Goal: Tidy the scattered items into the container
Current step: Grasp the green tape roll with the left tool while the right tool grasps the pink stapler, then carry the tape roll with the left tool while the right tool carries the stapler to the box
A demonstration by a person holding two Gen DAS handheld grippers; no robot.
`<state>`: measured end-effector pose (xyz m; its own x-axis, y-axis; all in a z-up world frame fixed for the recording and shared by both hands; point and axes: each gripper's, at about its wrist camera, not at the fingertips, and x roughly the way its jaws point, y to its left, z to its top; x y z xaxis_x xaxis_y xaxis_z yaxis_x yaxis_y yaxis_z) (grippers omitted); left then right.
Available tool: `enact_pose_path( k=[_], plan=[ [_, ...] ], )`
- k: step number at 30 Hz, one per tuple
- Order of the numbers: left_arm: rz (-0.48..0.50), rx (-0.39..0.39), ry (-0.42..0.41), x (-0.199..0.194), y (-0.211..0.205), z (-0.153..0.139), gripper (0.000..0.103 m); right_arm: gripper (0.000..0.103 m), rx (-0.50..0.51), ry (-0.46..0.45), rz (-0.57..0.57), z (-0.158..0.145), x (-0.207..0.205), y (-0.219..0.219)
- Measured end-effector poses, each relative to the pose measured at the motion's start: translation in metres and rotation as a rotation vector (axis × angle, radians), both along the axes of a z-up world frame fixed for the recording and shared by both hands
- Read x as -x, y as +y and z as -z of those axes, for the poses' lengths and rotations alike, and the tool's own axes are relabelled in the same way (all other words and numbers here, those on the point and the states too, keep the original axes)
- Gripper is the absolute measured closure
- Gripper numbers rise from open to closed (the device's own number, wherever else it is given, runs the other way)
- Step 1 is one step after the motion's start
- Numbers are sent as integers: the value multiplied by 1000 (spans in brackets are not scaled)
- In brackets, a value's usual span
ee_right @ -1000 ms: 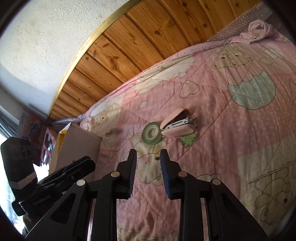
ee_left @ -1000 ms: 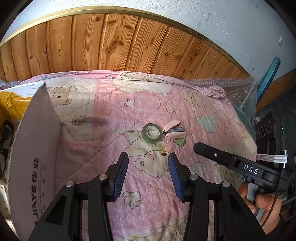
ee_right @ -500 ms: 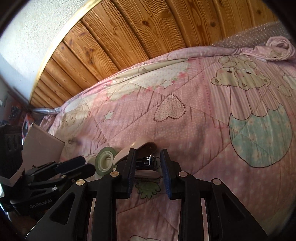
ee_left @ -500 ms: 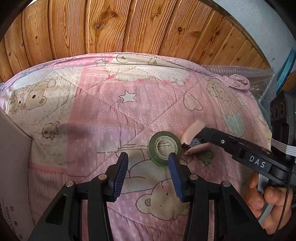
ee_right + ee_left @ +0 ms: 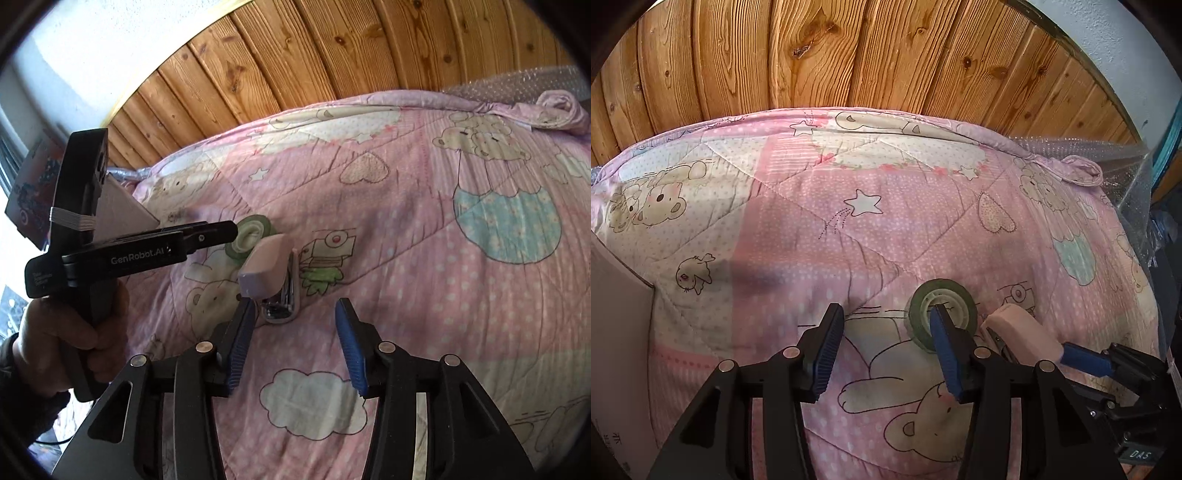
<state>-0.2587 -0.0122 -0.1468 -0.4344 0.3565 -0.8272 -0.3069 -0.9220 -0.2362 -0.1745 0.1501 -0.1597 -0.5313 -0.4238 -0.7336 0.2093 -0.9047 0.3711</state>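
Two handheld grippers work a pink bear-print quilt, both after the last loose items. In the left wrist view the left gripper sits low centre, jaws spread wide w/ nothing between them; its right-hand pad overlaps the green tape roll, which lies flat on the quilt just right of centre, so the roll is off to one side of the gap, not inside it. Likely the approach is lined up on the roll's rim, prob to straddle one wall through the core.

Right wrist view: the right gripper is likewise open & empty, lower centre. The pink stapler lies just ahead of its left pad, lid hinged up, metal base on the quilt; it sits left of the gap, not betw the pads, so a shift sideways looks needed before closing.

The container, a cardboard box, is cut off at the left edge; its inside isn't visible, so contents unknown. In the right view the left gripper's body & the hand holding it hide part of the roll and most of the box. Whether pad & roll actually touch can't be told
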Motion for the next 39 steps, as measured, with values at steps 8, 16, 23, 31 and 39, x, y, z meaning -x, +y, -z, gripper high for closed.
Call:
enact_pose_path(
  k=[8,16,23,31,39],
  plan=[
    [34,-22,3,5,16,-7,49,53,-141,17,-7,13,21,-37],
    [86,15,-5,-3,32,6,41,75,-114,-26,102,10,14,4],
    [141,171,121,-14,55,15,36,73,-125,-9,110,11,6,7],
    [93,69,98,-18,27,1,54,75,-65,-29,144,6,0,11],
    [83,28,105,-41,9,-21,54,75,-10,-34,165,-7,-18,6]
  ],
)
